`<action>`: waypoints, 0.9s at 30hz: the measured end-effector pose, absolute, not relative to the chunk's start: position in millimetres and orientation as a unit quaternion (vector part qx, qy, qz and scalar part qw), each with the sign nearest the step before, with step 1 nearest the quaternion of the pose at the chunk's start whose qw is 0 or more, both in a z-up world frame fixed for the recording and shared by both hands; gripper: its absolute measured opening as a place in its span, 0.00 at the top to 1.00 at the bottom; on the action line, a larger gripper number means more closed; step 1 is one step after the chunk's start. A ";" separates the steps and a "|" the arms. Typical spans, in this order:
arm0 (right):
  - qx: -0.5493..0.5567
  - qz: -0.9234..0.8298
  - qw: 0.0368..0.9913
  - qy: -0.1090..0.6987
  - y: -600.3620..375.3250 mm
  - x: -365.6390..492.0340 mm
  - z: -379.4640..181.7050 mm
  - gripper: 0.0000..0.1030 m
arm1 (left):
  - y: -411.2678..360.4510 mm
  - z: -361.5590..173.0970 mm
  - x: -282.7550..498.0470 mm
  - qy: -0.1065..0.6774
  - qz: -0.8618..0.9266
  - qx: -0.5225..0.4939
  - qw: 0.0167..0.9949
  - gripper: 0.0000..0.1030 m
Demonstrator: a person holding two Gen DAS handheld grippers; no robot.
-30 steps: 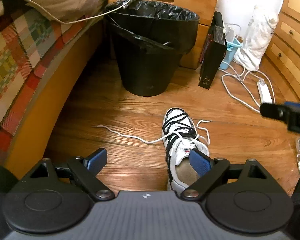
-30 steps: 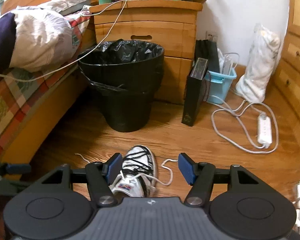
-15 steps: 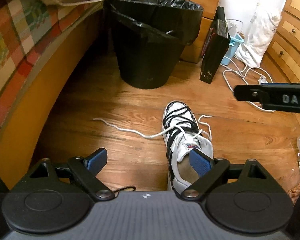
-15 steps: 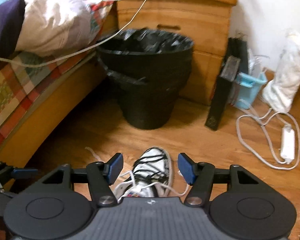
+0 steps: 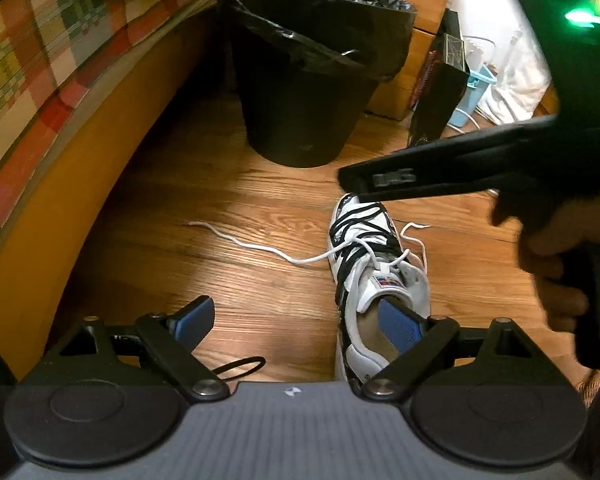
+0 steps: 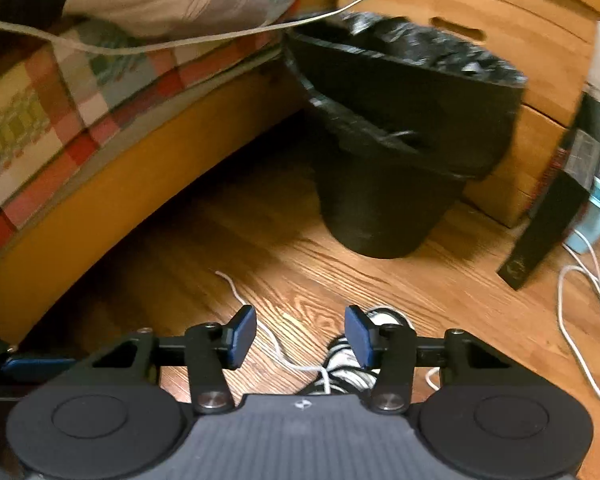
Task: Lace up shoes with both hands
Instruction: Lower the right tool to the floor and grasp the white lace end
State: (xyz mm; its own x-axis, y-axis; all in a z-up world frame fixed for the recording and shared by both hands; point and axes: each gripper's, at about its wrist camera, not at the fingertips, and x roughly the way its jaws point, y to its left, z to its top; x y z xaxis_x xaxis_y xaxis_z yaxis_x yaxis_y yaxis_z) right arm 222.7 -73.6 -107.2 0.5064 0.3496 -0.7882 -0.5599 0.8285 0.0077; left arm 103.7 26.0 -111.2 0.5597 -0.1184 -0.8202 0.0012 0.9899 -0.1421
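A white shoe with black stripes lies on the wood floor, toe pointing away. One white lace end trails left across the floor; the other loops at the shoe's right. My left gripper is open and empty, above the floor beside the shoe's heel. In the right wrist view my right gripper is open and empty above the left lace, with the shoe's toe behind its right finger. The right gripper's body reaches in over the toe.
A black bin with a liner stands behind the shoe. A bed with a checked cover runs along the left. A wooden nightstand, a black box, a blue basket and white cables are at the back right.
My right gripper has swung left and lower over the shoe's toe, its jaws narrowing a little. My left gripper has dropped slightly closer to the shoe and stays open.
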 end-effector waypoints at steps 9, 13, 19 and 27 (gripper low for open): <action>-0.156 0.313 0.831 0.433 -27.4 249.8 -145.5 0.48 | 39.2 -112.5 102.2 0.475 -0.017 -0.095 0.874 0.12; -0.157 0.328 0.816 0.449 -8.7 260.4 -164.0 0.51 | 42.3 -110.9 97.7 0.472 -0.014 -0.099 0.876 0.12; -0.164 0.347 0.801 0.460 19.1 273.5 -193.9 0.58 | 47.0 -111.2 92.2 0.476 -0.006 -0.109 0.873 0.12; -0.191 0.356 0.785 0.469 46.5 294.1 -220.6 0.64 | 52.5 -118.5 95.4 0.483 0.000 -0.105 0.869 0.12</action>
State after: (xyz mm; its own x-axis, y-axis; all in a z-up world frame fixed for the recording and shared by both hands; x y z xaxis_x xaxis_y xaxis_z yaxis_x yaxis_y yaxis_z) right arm 294.1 46.5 -220.6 0.3072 0.3799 -0.8725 -0.7386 0.6733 0.0331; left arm 95.4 52.5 -118.5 0.5338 -0.1010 -0.8396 -0.1017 0.9780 -0.1823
